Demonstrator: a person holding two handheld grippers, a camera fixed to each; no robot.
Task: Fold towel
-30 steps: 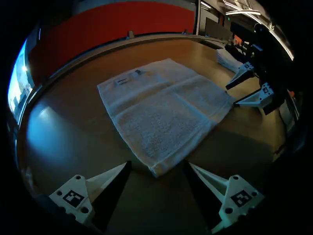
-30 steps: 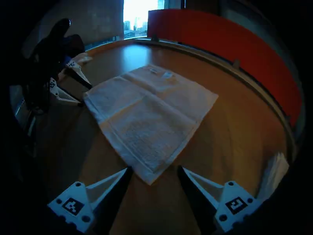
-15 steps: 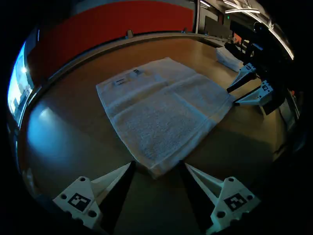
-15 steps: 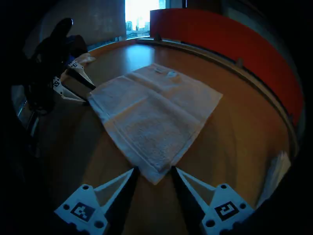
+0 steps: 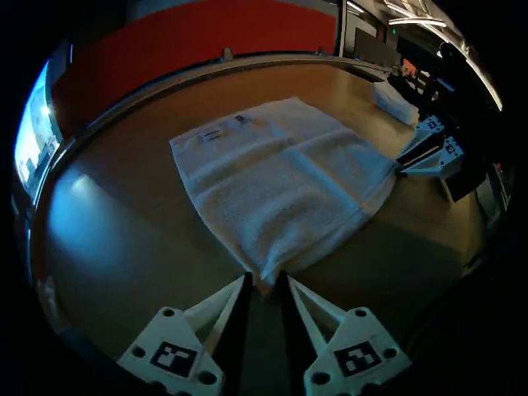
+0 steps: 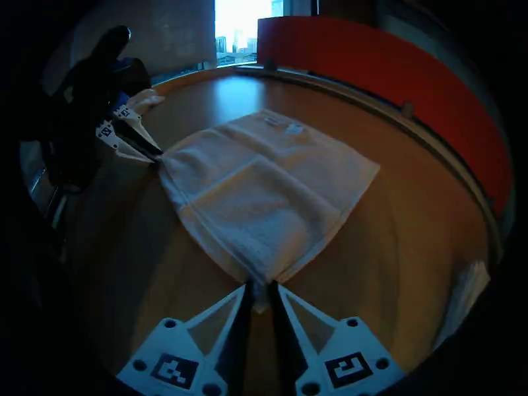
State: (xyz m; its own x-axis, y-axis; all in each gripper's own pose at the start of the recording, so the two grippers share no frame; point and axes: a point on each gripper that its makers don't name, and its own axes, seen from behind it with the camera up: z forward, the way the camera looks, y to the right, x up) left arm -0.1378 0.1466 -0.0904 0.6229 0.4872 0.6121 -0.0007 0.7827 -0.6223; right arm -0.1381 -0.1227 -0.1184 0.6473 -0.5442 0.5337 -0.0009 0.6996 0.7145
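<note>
A white towel (image 5: pixel 284 178) (image 6: pixel 264 185) lies flat on the wooden table (image 5: pixel 132 198), with small labels at its far corner. In the left gripper view, my left gripper (image 5: pixel 264 285) is shut on the towel's near corner, which is pinched between both fingers. The right gripper (image 5: pixel 401 165) sits at the towel's right corner there, its fingers drawn together on the edge. In the right gripper view, my right gripper (image 6: pixel 261 292) is shut on the near corner, and the left gripper (image 6: pixel 156 156) holds the left corner.
A red panel (image 5: pixel 198 39) (image 6: pixel 396 66) runs behind the table's raised far rim. A stack of folded white cloth (image 5: pixel 395 104) (image 6: pixel 467 294) lies near the right gripper. A bright window (image 6: pixel 247 30) is behind. A dark-sleeved person stands at each view's edge.
Both grippers moved forward onto the towel's corners and went from open to shut on them. The towel's pinched corners have bunched up slightly.
</note>
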